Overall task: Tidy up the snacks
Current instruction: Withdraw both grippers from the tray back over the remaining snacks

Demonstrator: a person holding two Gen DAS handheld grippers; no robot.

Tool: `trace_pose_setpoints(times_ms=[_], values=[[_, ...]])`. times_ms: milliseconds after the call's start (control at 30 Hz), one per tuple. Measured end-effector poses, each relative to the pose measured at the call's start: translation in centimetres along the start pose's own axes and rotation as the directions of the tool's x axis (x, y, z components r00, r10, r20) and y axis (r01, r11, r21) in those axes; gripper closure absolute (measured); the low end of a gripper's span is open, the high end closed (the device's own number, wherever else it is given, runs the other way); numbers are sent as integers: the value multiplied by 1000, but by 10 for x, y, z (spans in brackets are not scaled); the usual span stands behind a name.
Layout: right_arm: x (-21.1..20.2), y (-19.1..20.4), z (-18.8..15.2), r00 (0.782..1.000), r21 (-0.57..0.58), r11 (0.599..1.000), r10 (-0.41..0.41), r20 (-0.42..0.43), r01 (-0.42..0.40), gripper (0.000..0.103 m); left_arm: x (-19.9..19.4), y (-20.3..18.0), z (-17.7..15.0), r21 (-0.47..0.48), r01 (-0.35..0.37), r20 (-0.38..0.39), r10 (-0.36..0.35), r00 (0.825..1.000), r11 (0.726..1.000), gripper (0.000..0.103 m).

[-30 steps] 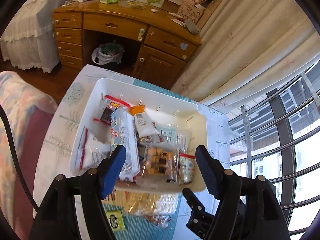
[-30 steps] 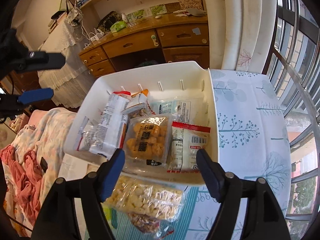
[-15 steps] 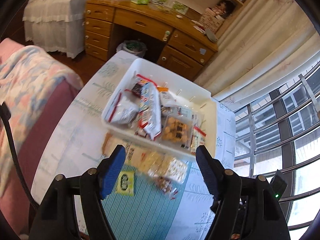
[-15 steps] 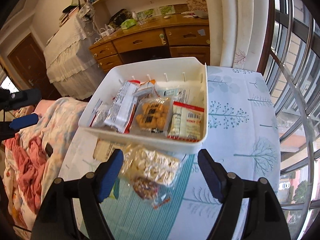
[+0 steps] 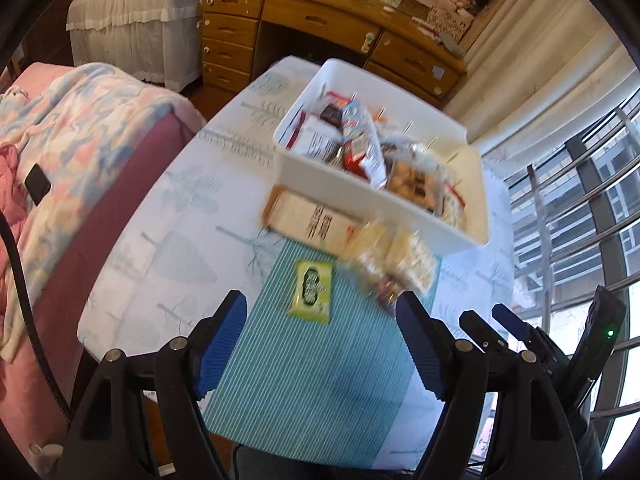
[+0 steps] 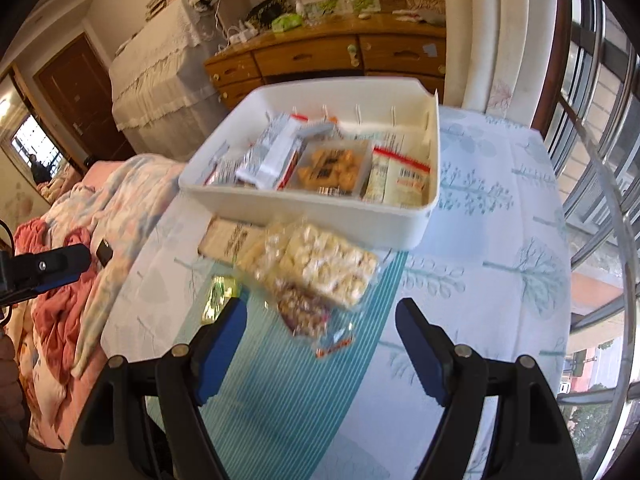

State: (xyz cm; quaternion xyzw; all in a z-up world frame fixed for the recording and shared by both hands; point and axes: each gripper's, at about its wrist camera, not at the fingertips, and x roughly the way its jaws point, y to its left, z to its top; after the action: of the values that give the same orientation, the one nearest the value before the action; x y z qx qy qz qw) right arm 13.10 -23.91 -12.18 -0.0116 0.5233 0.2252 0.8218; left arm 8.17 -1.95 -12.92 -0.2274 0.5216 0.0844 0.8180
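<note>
A white bin [image 5: 362, 196] [image 6: 320, 208] holds several snack packets at the far side of the table. In front of it on the table lie a flat beige packet [image 5: 308, 222] [image 6: 228, 236], a clear bag of pale snacks [image 5: 394, 256] [image 6: 320, 264], a small bag of brown snacks [image 6: 302, 312] and a small green packet [image 5: 313, 291] [image 6: 220, 294]. My left gripper [image 5: 322, 346] is open and empty, above the near table edge. My right gripper [image 6: 320, 346] is open and empty, just short of the clear bags.
A teal striped mat [image 5: 320, 368] [image 6: 280, 392] covers the near part of the tablecloth. A bed with pink blankets [image 5: 60, 128] stands on the left. A wooden desk [image 5: 320, 16] is behind the table. A window railing [image 5: 580, 200] runs on the right.
Both grippers have pulled back and up from the bin. The loose packets in front of the bin and the mat have come into view. Both stay open and empty.
</note>
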Motion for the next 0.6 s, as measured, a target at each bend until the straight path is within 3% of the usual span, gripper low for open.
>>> trace_pose_setpoints(times_ms=[267,600], values=[[14,2,-25,999,-21,1000,-8,-45,8,25,36,10,-24,25,-25,-69,27,997,999,24],[36,6,-38,992,-80,993,-93,-83,86,18,84,5,-27,121,-45,-155,63,986,992,18]])
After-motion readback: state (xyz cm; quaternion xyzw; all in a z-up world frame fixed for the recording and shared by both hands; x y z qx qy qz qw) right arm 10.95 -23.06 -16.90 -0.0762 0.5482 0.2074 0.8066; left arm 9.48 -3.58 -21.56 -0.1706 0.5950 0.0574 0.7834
